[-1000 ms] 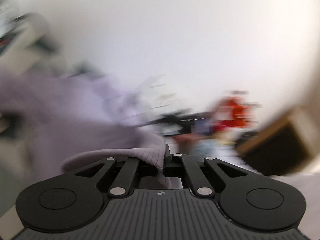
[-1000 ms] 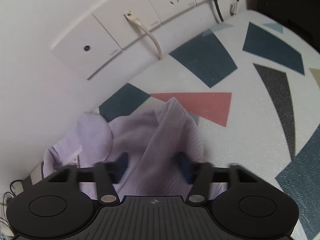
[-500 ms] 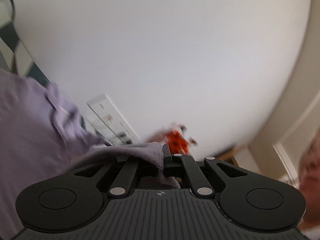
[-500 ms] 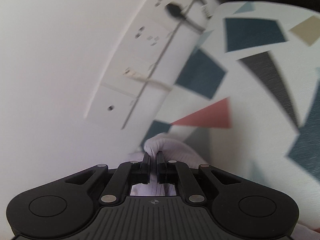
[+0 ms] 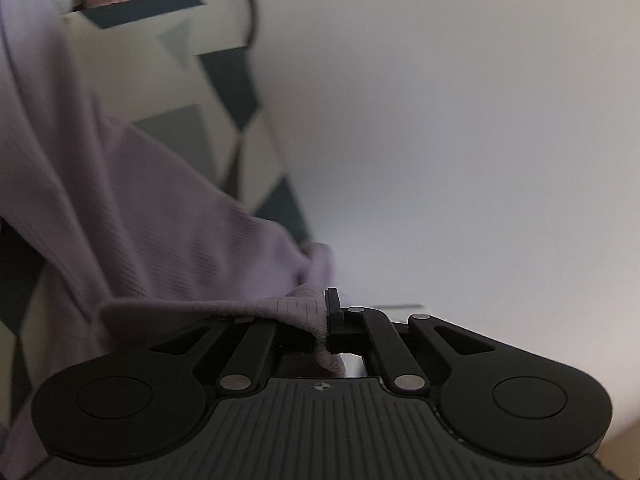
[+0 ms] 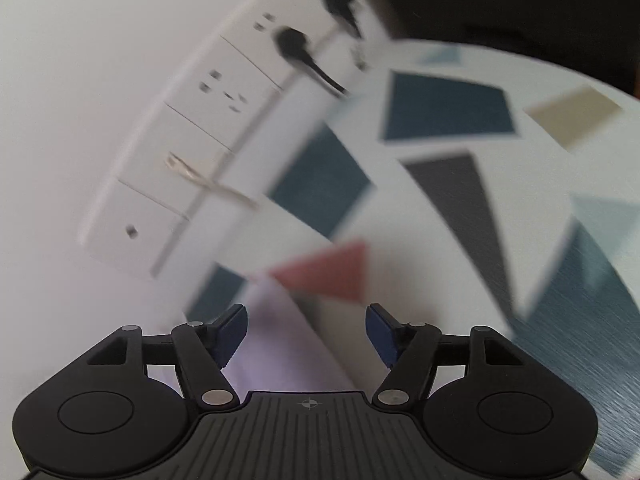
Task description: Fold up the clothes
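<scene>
Here the left gripper [image 5: 326, 320] is pressed together on a fold of the lilac garment [image 5: 132, 216], the ribbed hem bunched between its black fingers [image 5: 333, 312] and a small tab of cloth poking out below them. From that pinch the cloth stretches away up and to the left, draping over the patterned table [image 5: 224, 80], whose dark and grey shapes show past the fabric's edge. A black cable [image 5: 250, 4] loops at the table's far end, against the white wall [image 5: 460, 140].

The right gripper [image 6: 306, 332] stands spread, its jaws having just been opening; its blue pads [image 6: 232, 332] sit well apart and neither presses on anything. The garment [image 6: 280, 344] lies on the table below and between them, loose, a pale strip running back under the tool. Beyond it the table [image 6: 400, 216] shows a red triangle [image 6: 340, 272] and blue patches. A row of white wall sockets [image 6: 208, 132] with two black plugs [image 6: 296, 44] sits behind, blurred
</scene>
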The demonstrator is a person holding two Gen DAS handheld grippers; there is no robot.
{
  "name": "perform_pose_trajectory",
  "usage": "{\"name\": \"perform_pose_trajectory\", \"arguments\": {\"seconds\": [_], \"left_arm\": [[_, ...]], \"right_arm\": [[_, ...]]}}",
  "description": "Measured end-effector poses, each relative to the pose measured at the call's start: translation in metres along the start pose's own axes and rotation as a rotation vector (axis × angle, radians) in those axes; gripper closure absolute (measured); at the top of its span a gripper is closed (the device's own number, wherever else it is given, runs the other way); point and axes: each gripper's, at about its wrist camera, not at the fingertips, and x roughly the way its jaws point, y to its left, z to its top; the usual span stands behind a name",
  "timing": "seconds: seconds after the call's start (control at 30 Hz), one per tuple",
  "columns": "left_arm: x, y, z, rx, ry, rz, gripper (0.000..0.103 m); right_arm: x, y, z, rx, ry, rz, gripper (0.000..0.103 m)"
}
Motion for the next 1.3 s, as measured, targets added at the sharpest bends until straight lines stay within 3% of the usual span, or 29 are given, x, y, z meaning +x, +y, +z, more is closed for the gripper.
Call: {"name": "perform_pose_trajectory", "arguments": {"seconds": [0.07, 0.13, 0.17, 0.2, 0.33, 0.43, 0.53, 0.6, 0.77, 0.8, 0.87, 0.93, 0.97, 1.0, 1.13, 1.23, 1.3], "left_arm": [[0.009, 0.002, 0.004, 0.043, 0.007, 0.088, 0.094], [0.017, 0.003, 0.007, 0.103, 0.050, 0.159, 0.078], [0.021, 0.005, 0.008, 0.125, 0.072, 0.182, 0.063], [0.021, 0.006, 0.009, 0.150, 0.090, 0.203, 0.055], [0.010, 0.015, -0.002, 0.284, 0.134, 0.274, 0.049], [0.004, 0.021, -0.008, 0.346, 0.172, 0.262, 0.048], [-0.003, 0.019, -0.012, 0.389, 0.189, 0.198, 0.035], [-0.015, 0.014, -0.012, 0.392, 0.163, 0.131, 0.030], [-0.018, -0.008, -0.012, 0.544, 0.088, 0.158, 0.021], [-0.019, -0.012, -0.012, 0.575, 0.073, 0.165, 0.021], [-0.008, -0.014, -0.016, 0.642, 0.115, 0.207, 0.022], [0.003, -0.013, -0.023, 0.717, 0.158, 0.263, 0.036], [0.008, -0.011, -0.029, 0.759, 0.174, 0.299, 0.074], [0.014, -0.009, -0.034, 0.801, 0.191, 0.335, 0.100], [-0.003, -0.011, -0.043, 0.798, 0.097, 0.311, 0.099], [-0.031, -0.017, -0.024, 0.679, -0.079, 0.185, 0.099], [-0.036, -0.001, -0.006, 0.528, -0.153, 0.198, 0.099]], "right_arm": [[-0.005, -0.010, -0.013, -0.019, 0.018, -0.012, 0.041], [-0.008, -0.009, -0.027, -0.060, 0.026, -0.003, 0.041], [-0.009, -0.006, -0.033, -0.087, 0.028, 0.007, 0.041], [-0.011, -0.002, -0.039, -0.118, 0.030, 0.015, 0.042], [-0.015, 0.032, -0.059, -0.348, 0.006, -0.020, 0.041], [-0.013, 0.044, -0.067, -0.417, 0.004, -0.022, 0.041], [-0.011, 0.047, -0.073, -0.448, -0.003, -0.050, 0.041], [-0.009, 0.046, -0.075, -0.445, 0.001, -0.056, 0.041], [-0.010, 0.046, -0.078, -0.464, -0.017, -0.065, 0.042], [-0.009, 0.047, -0.079, -0.465, -0.016, -0.068, 0.042], [-0.008, 0.048, -0.080, -0.464, -0.014, -0.065, 0.042], [-0.007, 0.049, -0.080, -0.462, -0.019, -0.062, 0.042], [-0.007, 0.049, -0.080, -0.460, -0.024, -0.060, 0.042], [-0.006, 0.050, -0.079, -0.457, -0.028, -0.056, 0.042], [0.003, 0.060, -0.066, -0.460, -0.047, -0.030, 0.042], [0.025, 0.070, -0.050, -0.426, -0.023, -0.019, 0.041], [0.048, 0.073, -0.038, -0.377, 0.038, 0.004, 0.038]]}}
